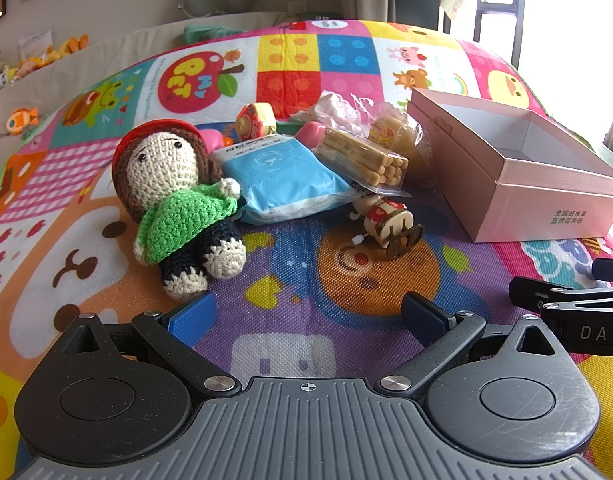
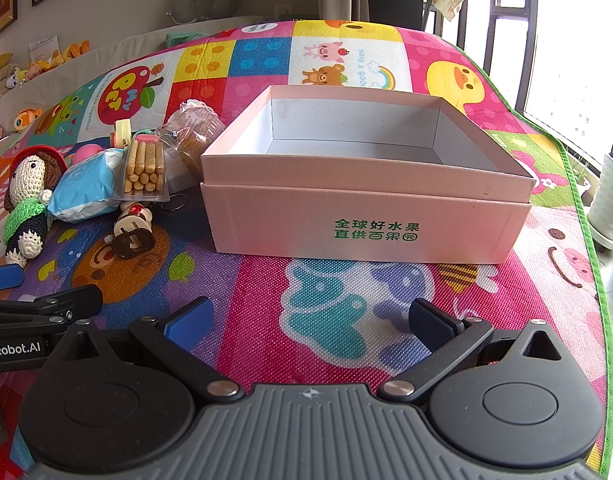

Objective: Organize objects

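Observation:
An open pink cardboard box (image 2: 370,220) stands empty on the colourful play mat (image 2: 306,280); it also shows in the left wrist view (image 1: 546,204) at the right. To its left lies a pile: a crocheted doll (image 1: 178,196) in a green top, a blue tissue pack (image 1: 282,176), a pack of biscuit sticks (image 1: 366,156), a small wooden wind-up toy (image 1: 390,224) and wrapped pastries (image 1: 390,128). My left gripper (image 1: 306,316) is open and empty, just short of the doll's feet. My right gripper (image 2: 310,320) is open and empty in front of the box.
The mat's green edge (image 2: 586,240) runs along the right, with a white planter (image 2: 610,204) and a window beyond. Plush toys (image 1: 22,68) line a ledge at the far left. A small pink-and-yellow toy (image 1: 258,120) lies behind the pile.

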`<state>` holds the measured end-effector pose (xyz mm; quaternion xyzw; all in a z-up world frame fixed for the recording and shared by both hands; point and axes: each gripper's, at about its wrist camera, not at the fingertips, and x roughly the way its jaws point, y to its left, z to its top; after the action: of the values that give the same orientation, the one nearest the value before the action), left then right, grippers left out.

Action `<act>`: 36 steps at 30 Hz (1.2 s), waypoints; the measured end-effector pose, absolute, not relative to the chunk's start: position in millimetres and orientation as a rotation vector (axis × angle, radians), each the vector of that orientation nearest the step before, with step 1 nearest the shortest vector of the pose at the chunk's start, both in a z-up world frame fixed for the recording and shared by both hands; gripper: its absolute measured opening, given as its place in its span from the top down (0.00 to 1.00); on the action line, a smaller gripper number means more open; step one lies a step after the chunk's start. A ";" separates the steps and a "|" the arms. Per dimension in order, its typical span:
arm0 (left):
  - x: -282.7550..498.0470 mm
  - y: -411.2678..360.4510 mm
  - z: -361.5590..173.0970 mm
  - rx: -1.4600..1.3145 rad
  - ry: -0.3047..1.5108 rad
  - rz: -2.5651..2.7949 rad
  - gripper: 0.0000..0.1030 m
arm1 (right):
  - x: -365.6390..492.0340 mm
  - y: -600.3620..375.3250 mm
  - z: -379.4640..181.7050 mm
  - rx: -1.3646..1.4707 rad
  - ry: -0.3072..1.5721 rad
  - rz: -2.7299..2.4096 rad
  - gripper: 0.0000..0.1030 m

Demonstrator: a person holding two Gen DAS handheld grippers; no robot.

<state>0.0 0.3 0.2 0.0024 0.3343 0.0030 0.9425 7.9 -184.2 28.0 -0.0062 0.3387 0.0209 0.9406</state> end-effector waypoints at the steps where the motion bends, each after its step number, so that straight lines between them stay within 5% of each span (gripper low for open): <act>1: -0.1 0.2 0.1 0.006 0.682 0.006 0.01 | 7.8 -184.2 27.9 -0.013 0.691 0.043 0.00; 36: -1.9 -2.6 1.0 0.013 0.682 0.012 0.01 | 8.1 -184.7 26.7 -0.009 0.690 0.045 0.00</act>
<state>-1.9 -2.6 1.0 0.0065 0.3343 0.0060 0.9424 8.1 -184.7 26.7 -0.0043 0.3381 0.0221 0.9408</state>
